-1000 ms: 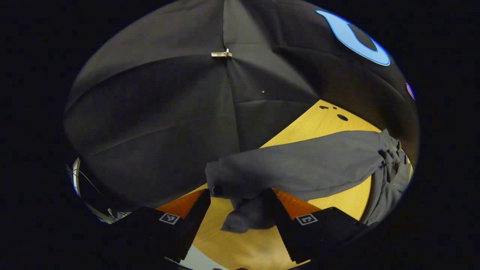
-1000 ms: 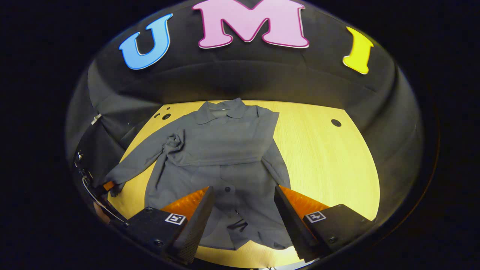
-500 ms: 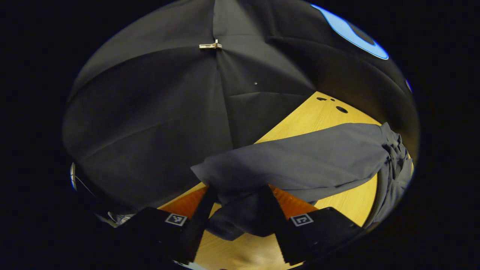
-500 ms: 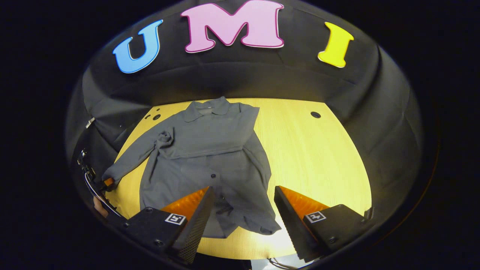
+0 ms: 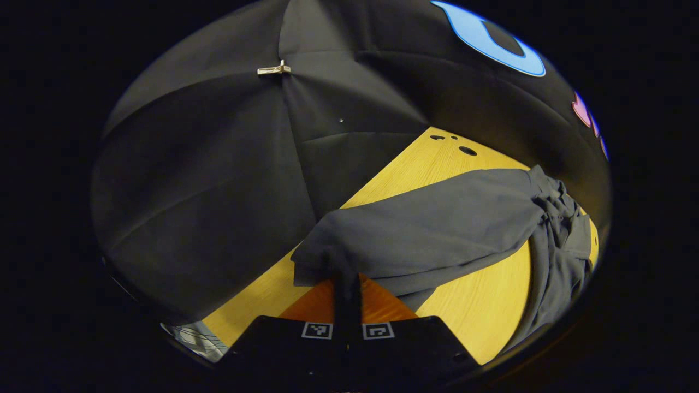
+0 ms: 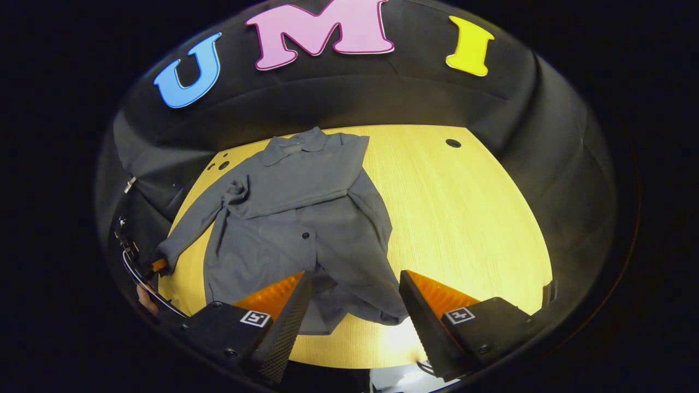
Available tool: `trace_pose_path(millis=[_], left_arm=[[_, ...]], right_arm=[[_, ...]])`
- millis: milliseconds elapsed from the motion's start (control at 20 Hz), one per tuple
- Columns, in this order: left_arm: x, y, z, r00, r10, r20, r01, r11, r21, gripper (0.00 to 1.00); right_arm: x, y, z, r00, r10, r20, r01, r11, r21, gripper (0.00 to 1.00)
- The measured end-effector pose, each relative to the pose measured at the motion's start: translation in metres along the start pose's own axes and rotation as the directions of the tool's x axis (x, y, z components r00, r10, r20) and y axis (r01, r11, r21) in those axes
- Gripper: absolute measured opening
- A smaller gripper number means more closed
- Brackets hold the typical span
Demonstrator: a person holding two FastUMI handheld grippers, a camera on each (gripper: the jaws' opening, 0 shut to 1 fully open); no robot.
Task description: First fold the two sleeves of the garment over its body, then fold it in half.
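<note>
Now the left gripper (image 5: 347, 281) is pinched tight on the cuff (image 5: 319, 256) of the grey shirt (image 6: 306, 218), which lies spread on the wooden table (image 6: 464, 218). A second ago those fingers were apart. Light, limp cloth, I'd say: it will sag, so the cuff is the place to hold. The right gripper (image 6: 352, 305) hangs wide open above the hem.

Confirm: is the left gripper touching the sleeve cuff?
Touching. In the left gripper view the left gripper has both fingers closed together on the gray sleeve cuff.
</note>
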State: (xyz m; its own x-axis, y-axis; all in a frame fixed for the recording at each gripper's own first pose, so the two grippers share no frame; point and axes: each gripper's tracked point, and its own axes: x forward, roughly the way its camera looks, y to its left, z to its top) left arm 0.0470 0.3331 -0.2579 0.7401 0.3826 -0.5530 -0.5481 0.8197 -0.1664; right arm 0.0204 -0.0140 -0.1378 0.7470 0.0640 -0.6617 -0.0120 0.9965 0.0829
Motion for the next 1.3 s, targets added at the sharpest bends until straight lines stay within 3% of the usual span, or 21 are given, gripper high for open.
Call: trace_pose_path(millis=[200, 500, 750, 1000, 1300], left_arm=[[-0.015, -0.008, 0.022, 0.999, 0.023, 0.033, -0.025, 0.997, 0.069, 0.05], [-0.05, -0.067, 0.082, 0.991, -0.05, 0.125, 0.044, 0.998, 0.05, 0.05], [-0.082, -0.153, 0.144, 0.961, -0.163, 0.224, 0.121, 0.974, 0.191, 0.05], [-0.114, -0.262, 0.167, 0.914, -0.309, 0.262, 0.186, 0.895, 0.405, 0.06], [-0.14, -0.405, 0.117, 0.847, -0.515, 0.132, 0.41, 0.791, 0.454, 0.06]], right_arm=[[0.013, -0.013, -0.003, 1.0, -0.021, 0.013, 0.02, 1.0, 0.02, 0.99], [0.034, -0.029, -0.01, 1.0, -0.007, -0.026, 0.008, 0.999, 0.045, 0.99], [0.044, -0.039, -0.017, 0.999, 0.004, -0.031, -0.001, 0.996, 0.085, 0.99], [0.054, -0.048, -0.036, 0.996, 0.032, -0.079, -0.022, 0.992, 0.123, 0.99], [0.058, -0.076, -0.041, 0.997, 0.023, -0.076, -0.009, 0.983, 0.184, 0.99]])
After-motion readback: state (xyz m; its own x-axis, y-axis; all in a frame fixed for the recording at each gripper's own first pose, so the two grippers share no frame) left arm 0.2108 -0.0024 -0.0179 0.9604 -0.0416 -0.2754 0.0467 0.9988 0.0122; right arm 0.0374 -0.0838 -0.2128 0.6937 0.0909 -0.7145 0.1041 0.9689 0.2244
